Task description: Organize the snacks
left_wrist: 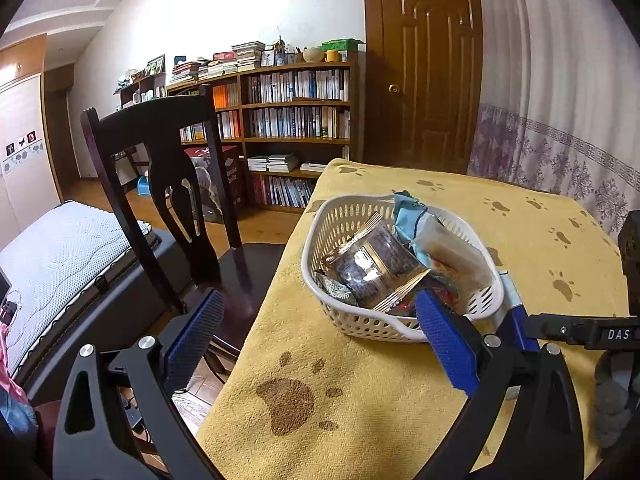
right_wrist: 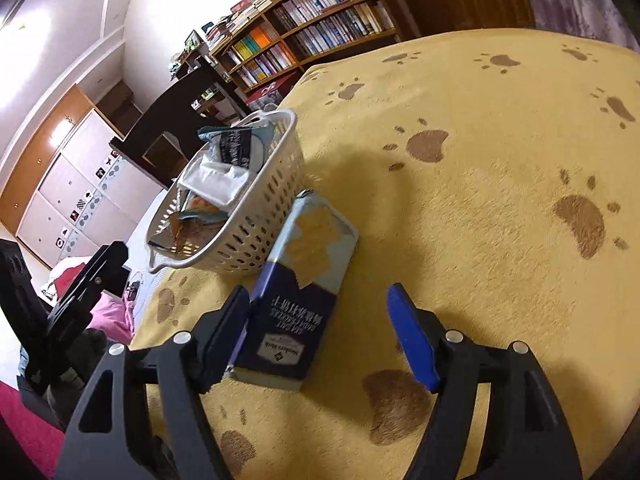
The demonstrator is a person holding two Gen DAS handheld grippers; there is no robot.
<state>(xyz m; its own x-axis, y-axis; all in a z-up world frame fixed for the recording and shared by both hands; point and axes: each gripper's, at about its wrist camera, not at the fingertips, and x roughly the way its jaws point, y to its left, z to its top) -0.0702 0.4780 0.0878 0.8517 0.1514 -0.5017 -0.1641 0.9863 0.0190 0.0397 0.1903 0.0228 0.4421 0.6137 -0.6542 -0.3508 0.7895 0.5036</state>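
Two wide-angle views took in a bench [right_wrist: 500,128] draped in a yellow towel printed with brown paw marks. Behind it stood wooden bookshelves [left_wrist: 296,108] packed with books, a panelled brown door [left_wrist: 428,68], a patterned curtain [left_wrist: 560,92], a dark wooden chair [left_wrist: 160,184] drawn up at the bench's edge, and a mattress [left_wrist: 64,260] beyond the chair.

A white perforated basket [left_wrist: 400,328] sat near the bench's left edge, filled with snack packets, among them a shiny gold-trimmed pack [left_wrist: 372,264] and a pale blue one [left_wrist: 412,216].

The cracker box [right_wrist: 296,292], dark blue and light blue with crackers pictured on it, lay flat on the towel just beside the basket, seemingly touching its wall. Its long axis ran away from the right wrist camera, the dark printed end nearest, the pale end pointing toward the far side of the bench.

The right claw [right_wrist: 324,332] was spread wide, one finger against the box's left edge, the other well clear, gripping nothing. The left claw [left_wrist: 316,344] hung wide open too, empty, one finger just in front of the basket's near rim.
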